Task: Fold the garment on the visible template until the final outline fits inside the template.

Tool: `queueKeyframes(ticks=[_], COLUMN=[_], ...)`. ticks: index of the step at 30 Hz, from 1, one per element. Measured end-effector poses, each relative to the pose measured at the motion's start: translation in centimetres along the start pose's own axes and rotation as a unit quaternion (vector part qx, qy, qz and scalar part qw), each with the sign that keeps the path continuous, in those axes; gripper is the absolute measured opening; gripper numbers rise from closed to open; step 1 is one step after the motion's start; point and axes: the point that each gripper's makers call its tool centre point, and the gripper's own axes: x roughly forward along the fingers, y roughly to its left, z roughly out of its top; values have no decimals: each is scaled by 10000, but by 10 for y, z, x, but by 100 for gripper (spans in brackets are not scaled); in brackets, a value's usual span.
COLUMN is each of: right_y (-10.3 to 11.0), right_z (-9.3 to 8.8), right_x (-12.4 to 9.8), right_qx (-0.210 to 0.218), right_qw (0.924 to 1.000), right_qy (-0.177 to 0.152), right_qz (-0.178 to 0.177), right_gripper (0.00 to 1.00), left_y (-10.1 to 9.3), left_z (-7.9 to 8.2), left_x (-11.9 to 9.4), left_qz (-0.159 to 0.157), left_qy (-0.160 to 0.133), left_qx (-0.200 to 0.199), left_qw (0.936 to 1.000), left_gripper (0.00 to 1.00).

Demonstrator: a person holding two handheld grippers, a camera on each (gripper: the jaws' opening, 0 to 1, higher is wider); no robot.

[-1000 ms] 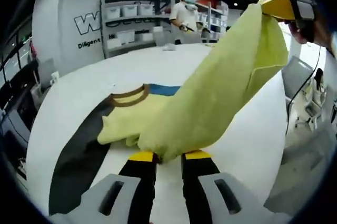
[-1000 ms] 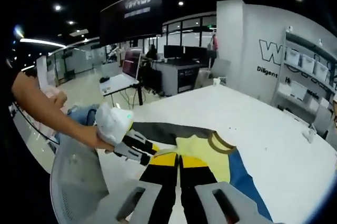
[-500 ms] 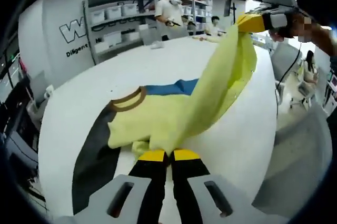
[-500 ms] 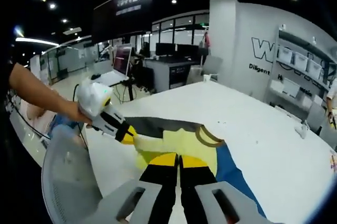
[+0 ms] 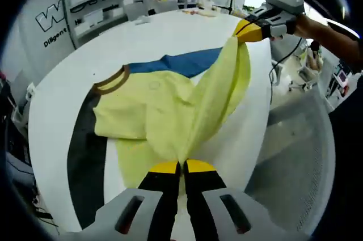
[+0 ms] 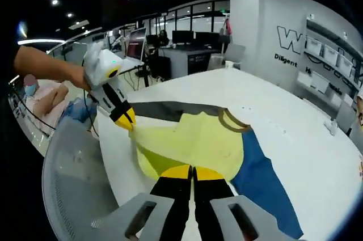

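The garment [image 5: 170, 110] lies on the template [image 5: 79, 156], stretched between both tools.

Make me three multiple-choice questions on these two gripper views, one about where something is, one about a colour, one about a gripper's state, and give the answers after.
1. Where does the brown collar outline of the template lie?
A. On the white table, beside the garment's upper edge
B. On the mesh chair
C. On the shelves

2. What colour is the garment between the grippers?
A. Red
B. Pale yellow
C. Black

3. How is the left gripper?
A. Wide open above the table
B. Shut on the garment
C. Holding a bin

Answers: 
1 A, the brown arc sits flat on the white table next to the blue template panel. 
2 B, the cloth reads pale yellow in both views. 
3 B, its yellow-tipped jaws meet with the cloth pinched between them, while the right gripper grips another edge.
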Motion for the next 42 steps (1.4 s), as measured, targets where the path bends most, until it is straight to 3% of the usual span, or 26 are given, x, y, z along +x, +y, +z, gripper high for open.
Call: queueKeyframes(ticks=[3, 8, 13, 18, 26, 29, 34, 42], right_y=[6, 15, 21, 30, 42, 45, 46, 49], right_z=[-11, -23, -40, -65, -93, -103, -118, -142], right_x=[-1, 1, 2, 3, 1, 0, 1, 3], right_qx=[32, 101, 130, 32, -34, -100, -184, -358], right_qw=[9999, 9996, 9989, 9968, 9925, 9904, 9871, 9797], right_qy=[75, 196, 369, 736, 1148, 1303, 1528, 1898], right_qz=[85, 183, 244, 326, 424, 441, 438, 539], right_gripper=[0, 0, 0, 0, 0, 0, 0, 0], left_y=[-1, 12, 49, 60, 53, 57, 53, 32], left_z=[-12, -27, -52, -77, -97, -95, -108, -132], left_x=[6, 7, 9, 21, 36, 34, 29, 15], left_qz=[11, 154, 723, 759, 552, 546, 512, 249], left_qy=[46, 5, 150, 385, 560, 501, 797, 1037], left_qx=[120, 55, 42, -387, -300, -384, -758, -978], left_qw=[9999, 9999, 9973, 9956, 9965, 9965, 9926, 9895], left_gripper=[4, 20, 26, 22, 14, 11, 0, 0])
